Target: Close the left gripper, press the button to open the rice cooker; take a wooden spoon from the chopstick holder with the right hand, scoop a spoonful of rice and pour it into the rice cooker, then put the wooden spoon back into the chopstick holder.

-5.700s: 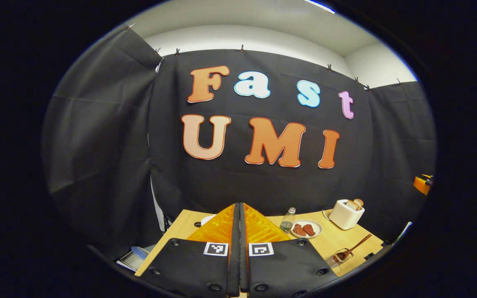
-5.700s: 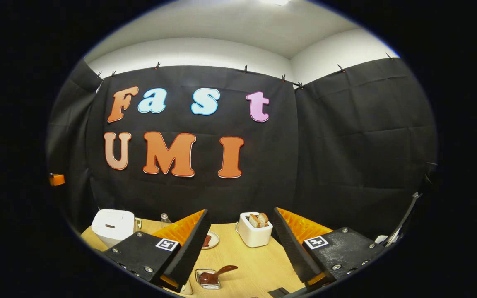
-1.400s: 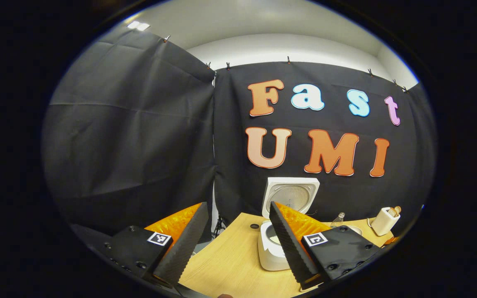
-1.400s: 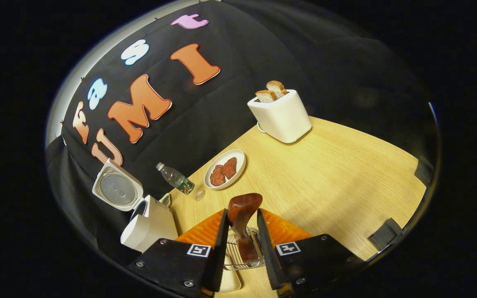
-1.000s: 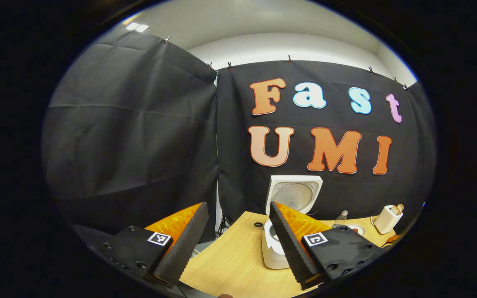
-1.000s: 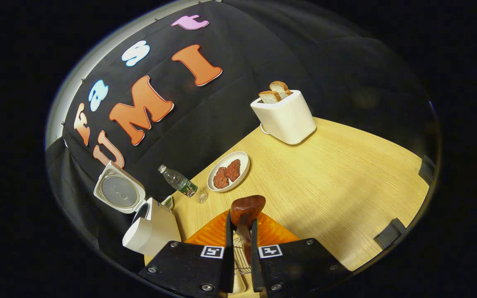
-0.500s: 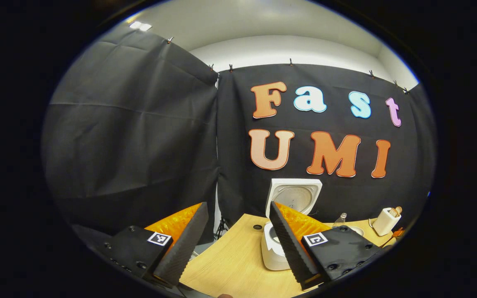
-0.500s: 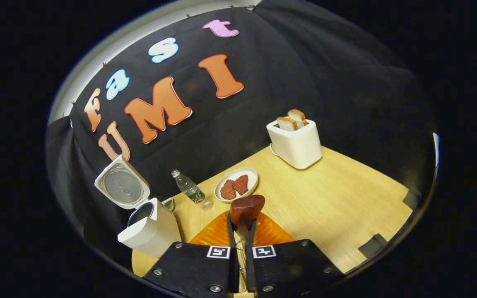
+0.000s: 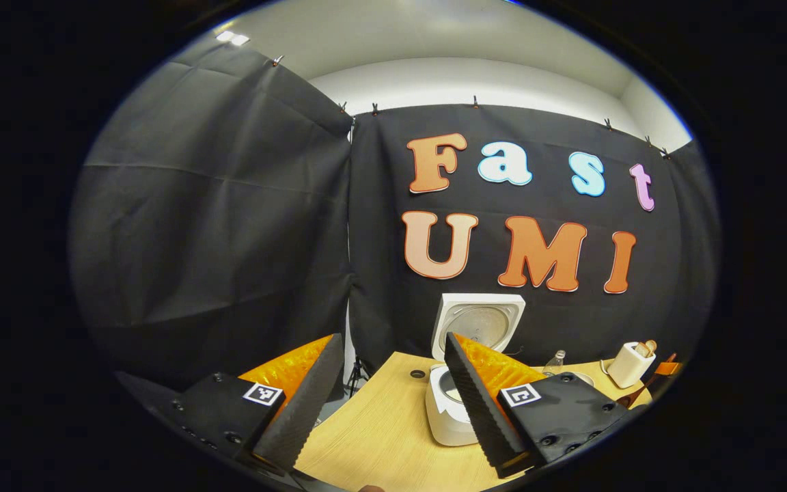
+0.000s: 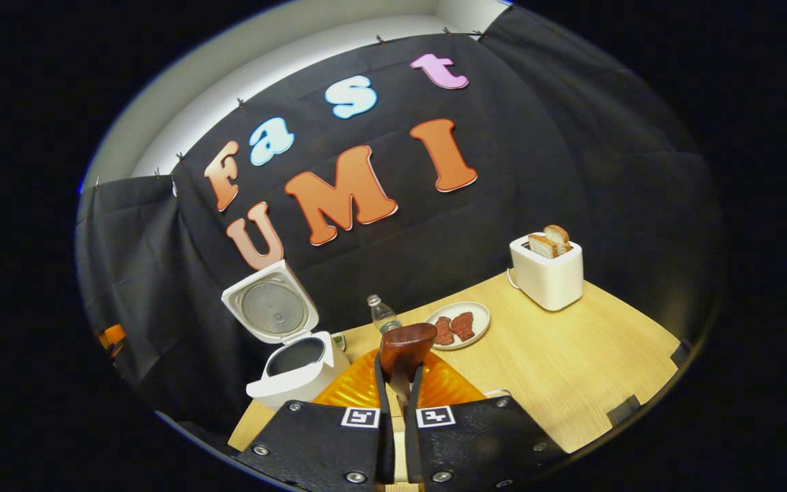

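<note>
**Spoon in hand, rice still to fetch**

Right gripper (image 10: 393, 383) is clamped on the wooden spoon (image 10: 404, 345): both fingers press the handle low down, and the spoon's dark rounded end stands up just past the fingertips at 12 o'clock. In the right gripper view the chopstick holder is hidden under the fingers, so I cannot tell whether the spoon has fully cleared it.

Out from there, at about 10 o'clock, the rice cooker (image 10: 294, 376) sits on the table (image 10: 557, 369) with its lid (image 10: 270, 307) tipped up and the pot open. At 12 o'clock, just behind the spoon, stands a water bottle (image 10: 381, 313); a plate (image 10: 460, 325) with two reddish pieces lies at 1 o'clock, and a toaster (image 10: 547, 270) with bread farther off at 2 o'clock.

Left gripper (image 9: 390, 403) hangs spread wide and empty, near the table's edge, with the open rice cooker (image 9: 449, 410) partly behind its right finger.

By my reading, the button press is done and the spoon is taken. Scooping rice, pouring it into the cooker and returning the spoon are all left. No rice supply is plain in either view.
</note>
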Demonstrator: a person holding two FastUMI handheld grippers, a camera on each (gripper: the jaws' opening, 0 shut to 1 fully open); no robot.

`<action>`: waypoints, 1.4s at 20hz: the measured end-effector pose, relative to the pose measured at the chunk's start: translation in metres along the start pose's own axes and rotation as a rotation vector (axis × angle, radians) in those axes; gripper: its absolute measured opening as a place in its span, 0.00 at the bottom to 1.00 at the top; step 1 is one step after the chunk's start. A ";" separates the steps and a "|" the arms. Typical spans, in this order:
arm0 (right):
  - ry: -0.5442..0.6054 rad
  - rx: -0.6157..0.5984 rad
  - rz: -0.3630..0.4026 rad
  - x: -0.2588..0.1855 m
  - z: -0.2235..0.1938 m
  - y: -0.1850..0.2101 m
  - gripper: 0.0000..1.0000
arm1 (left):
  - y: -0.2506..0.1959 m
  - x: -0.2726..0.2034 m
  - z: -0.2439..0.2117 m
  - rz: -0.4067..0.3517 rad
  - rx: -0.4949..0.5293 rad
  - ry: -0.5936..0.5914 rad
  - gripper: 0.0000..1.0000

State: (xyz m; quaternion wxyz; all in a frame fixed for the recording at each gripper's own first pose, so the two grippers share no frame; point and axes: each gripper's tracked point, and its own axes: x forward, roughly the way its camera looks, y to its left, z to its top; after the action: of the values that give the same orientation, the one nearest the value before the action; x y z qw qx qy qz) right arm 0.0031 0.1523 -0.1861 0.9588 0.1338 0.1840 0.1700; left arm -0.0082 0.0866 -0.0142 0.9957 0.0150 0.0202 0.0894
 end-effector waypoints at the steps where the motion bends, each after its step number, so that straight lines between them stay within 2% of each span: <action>1: 0.015 -0.026 0.013 0.000 -0.010 0.008 0.06 | 0.002 0.000 0.000 -0.003 0.003 -0.002 1.00; 5: 0.076 -0.081 0.023 0.008 -0.049 0.028 0.06 | 0.008 0.001 -0.001 -0.005 0.013 0.004 1.00; 10: 0.138 -0.225 -0.042 0.022 -0.092 0.023 0.05 | 0.019 -0.002 -0.005 0.010 0.034 0.009 1.00; 16: 0.202 -0.369 -0.097 0.028 -0.130 0.017 0.06 | 0.032 -0.003 -0.008 0.041 0.038 0.023 1.00; 20: 0.229 -0.443 -0.092 0.031 -0.148 0.025 0.06 | 0.038 -0.002 -0.014 0.054 0.034 0.033 1.00; 22: 0.246 -0.399 -0.070 0.032 -0.154 0.031 0.06 | 0.040 -0.002 -0.016 0.059 0.034 0.038 1.00; 28: 0.315 -0.106 -0.031 0.042 -0.168 0.037 0.06 | 0.049 0.000 -0.021 0.078 0.040 0.050 1.00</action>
State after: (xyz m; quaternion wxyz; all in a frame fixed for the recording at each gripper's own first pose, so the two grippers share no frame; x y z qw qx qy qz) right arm -0.0376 0.2344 -0.3379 0.9263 0.0521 0.3250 0.1836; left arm -0.0181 0.1349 -0.0336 0.9901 0.0336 0.0461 0.1284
